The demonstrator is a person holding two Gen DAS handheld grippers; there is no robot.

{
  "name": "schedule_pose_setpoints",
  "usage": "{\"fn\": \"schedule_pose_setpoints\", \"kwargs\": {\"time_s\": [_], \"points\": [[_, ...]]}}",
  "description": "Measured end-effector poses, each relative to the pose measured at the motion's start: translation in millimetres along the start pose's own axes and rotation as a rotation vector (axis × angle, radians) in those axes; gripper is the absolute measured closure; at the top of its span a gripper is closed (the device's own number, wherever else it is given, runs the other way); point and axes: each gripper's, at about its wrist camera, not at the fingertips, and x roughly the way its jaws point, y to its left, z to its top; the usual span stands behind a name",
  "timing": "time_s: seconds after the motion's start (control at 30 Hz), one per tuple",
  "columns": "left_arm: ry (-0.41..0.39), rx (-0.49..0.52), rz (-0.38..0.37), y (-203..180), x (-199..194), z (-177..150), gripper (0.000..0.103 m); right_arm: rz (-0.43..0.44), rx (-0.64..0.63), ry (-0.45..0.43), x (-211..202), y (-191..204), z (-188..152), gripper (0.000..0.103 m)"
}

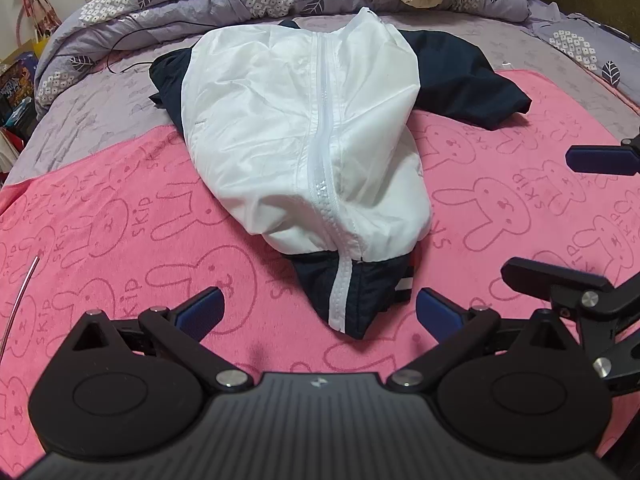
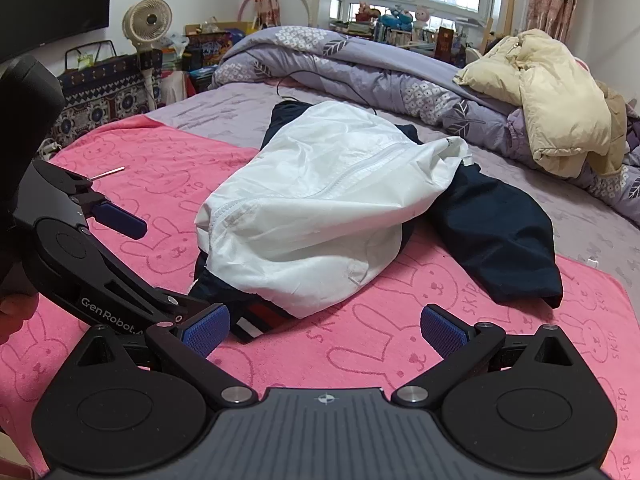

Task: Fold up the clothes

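A white and navy zip jacket [image 1: 296, 140] lies bunched on a pink rabbit-print towel [image 1: 120, 220], its navy hem [image 1: 352, 300] nearest me and a navy sleeve [image 1: 472, 84] spread to the right. My left gripper [image 1: 320, 312] is open and empty, its jaws on either side of the hem, just short of it. In the right wrist view the jacket [image 2: 320, 216] lies ahead with the sleeve [image 2: 500, 232] to the right. My right gripper [image 2: 326, 330] is open and empty, just in front of the striped hem [image 2: 252, 320]. The left gripper [image 2: 120, 220] shows at the left there.
A rolled lilac floral duvet [image 2: 360, 68] and a cream puffer jacket [image 2: 560, 100] lie at the bed's far side. A black cable [image 1: 132, 52] runs across the lilac sheet. A thin metal rod [image 2: 108, 172] lies on the towel. A fan [image 2: 146, 20] and clutter stand beyond the bed.
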Motion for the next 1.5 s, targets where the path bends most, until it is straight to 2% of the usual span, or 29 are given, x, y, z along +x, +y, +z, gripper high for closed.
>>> {"fn": "schedule_pose_setpoints", "kwargs": {"time_s": [0.67,0.8,0.97,1.1,1.17,1.3,1.37,1.4,1.47,1.5], "points": [[0.006,-0.003,-0.002,4.1,3.2,-1.5,0.0,0.007,-0.002,0.011,3.3,3.0,-2.9,0.0],[-0.003,-0.006,-0.006,9.1,1.5,-1.7,0.0,-0.013,0.001,0.005,5.0,3.1,-5.5,0.0],[-0.016,-0.001,0.038,27.3,-2.4,-8.0,0.0,-0.086,0.033,0.007,21.1,6.1,-22.6,0.0],[0.001,-0.046,0.076,52.4,-1.7,-18.3,0.0,-0.043,0.048,0.008,43.4,24.9,-37.0,0.007],[0.016,-0.071,0.092,64.2,-0.2,-24.4,0.0,-0.029,0.036,-0.004,54.9,41.2,-40.0,0.022],[0.041,-0.109,0.113,82.5,0.7,-36.1,0.0,-0.072,0.013,-0.011,82.6,71.4,-35.6,0.043],[0.048,-0.121,0.118,88.2,0.4,-40.0,0.0,-0.151,0.026,-0.033,88.0,77.1,-28.7,0.065],[0.048,-0.124,0.119,89.9,0.1,-41.7,0.0,-0.189,0.047,-0.065,83.2,75.5,-25.8,0.07],[0.045,-0.126,0.12,90.4,0.7,-43.6,0.0,-0.266,0.084,-0.134,71.2,71.2,-20.4,0.087],[0.042,-0.125,0.121,89.3,1.5,-43.8,0.0,-0.317,0.09,-0.178,60.3,66.5,-18.5,0.091]]}}
